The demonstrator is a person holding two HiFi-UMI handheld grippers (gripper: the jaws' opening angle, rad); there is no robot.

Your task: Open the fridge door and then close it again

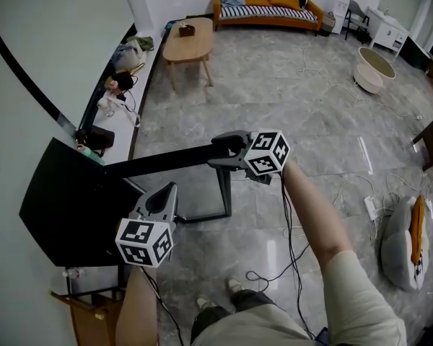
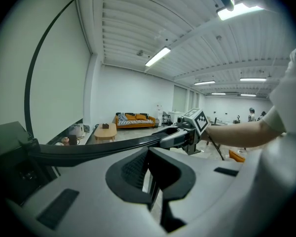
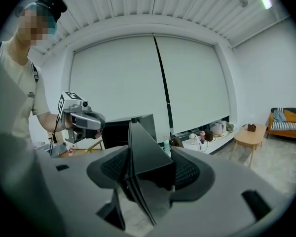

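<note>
- The fridge door (image 1: 166, 158), swung open across mid-frame, is being pinched at its free edge by the right gripper (image 1: 227, 150).
- The left gripper (image 1: 164, 191), lower left, is being held pressed together and empty.
- The closing step is probably being begun, with a steady swing back toward the fridge (image 1: 65, 207) being called for.

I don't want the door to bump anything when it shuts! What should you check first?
1. Fridge door open: ok, it is swung wide from the black fridge.
2. Right gripper on the door's edge: ok, jaws closed on it.
3. Left gripper empty: ok, jaws shut on nothing.
4. Swing path free: probably not ok, the left gripper seems to hang in it.
5. Shoes clear of the door: cannot tell.
</note>
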